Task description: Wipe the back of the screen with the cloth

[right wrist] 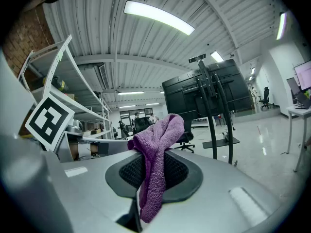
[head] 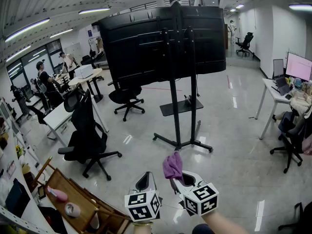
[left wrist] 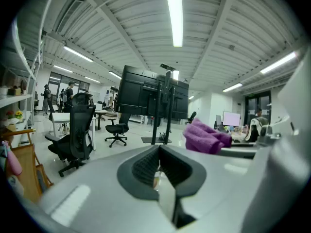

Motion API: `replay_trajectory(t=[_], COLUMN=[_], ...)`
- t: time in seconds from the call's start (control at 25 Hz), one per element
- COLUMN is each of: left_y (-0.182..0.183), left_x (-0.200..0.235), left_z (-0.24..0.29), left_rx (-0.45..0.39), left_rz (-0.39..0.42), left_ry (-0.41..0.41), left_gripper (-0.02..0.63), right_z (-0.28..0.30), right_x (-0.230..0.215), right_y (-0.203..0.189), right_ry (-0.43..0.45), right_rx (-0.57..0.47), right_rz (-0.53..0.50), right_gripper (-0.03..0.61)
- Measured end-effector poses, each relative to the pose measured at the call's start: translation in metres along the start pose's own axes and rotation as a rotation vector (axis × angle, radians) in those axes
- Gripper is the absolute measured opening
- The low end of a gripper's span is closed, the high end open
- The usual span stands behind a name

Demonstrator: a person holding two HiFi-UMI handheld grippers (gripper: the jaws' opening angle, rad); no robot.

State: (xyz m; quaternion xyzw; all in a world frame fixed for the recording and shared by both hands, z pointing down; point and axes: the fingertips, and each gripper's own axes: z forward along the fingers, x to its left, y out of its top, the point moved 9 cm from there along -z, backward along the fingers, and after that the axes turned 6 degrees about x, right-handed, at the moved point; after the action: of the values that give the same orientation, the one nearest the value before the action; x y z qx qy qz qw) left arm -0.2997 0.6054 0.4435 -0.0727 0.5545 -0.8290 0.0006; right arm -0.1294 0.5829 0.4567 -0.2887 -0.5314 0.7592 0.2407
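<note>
The big black screen (head: 163, 43) shows its back on a black floor stand (head: 181, 106), a few steps ahead in the head view; it also appears as the screen (left wrist: 150, 97) in the left gripper view and the screen (right wrist: 209, 93) in the right gripper view. My right gripper (head: 178, 178) is shut on a purple cloth (head: 173, 165), which bunches above the jaws and hangs down as the cloth (right wrist: 156, 159). My left gripper (head: 145, 182) is shut with nothing in it, just left of the right one. The cloth (left wrist: 206, 137) shows at its right side.
A black office chair (head: 89, 138) stands left of the stand, another chair (head: 126, 96) under the screen's left end. White desks (head: 63, 111) line the left; a desk with monitors (head: 287, 79) is at right. A wooden rack (head: 73, 204) sits by my left.
</note>
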Motion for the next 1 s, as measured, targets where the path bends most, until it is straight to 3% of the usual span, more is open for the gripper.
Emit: replay_trajectory(t=[0.24, 0.48, 1.0], left_y=[0.007, 0.02, 0.125], left_x=[0.007, 0.012, 0.031], left_z=[0.025, 0.086, 0.275], left_rx=[-0.012, 0.011, -0.06], left_rz=[0.042, 0.036, -0.036], left_ry=[0.049, 0.059, 0.137], left_gripper=[0.008, 0.008, 0.007], right_z=[0.021, 0.069, 0.215], right_x=[-0.017, -0.064, -0.219], right_y=[0.007, 0.02, 0.12], right_ry=[0.002, 0.02, 0.093], right_rx=[0.001, 0.002, -0.017], right_rz=[0.013, 0.02, -0.077], right_gripper=[0.061, 0.061, 0.061])
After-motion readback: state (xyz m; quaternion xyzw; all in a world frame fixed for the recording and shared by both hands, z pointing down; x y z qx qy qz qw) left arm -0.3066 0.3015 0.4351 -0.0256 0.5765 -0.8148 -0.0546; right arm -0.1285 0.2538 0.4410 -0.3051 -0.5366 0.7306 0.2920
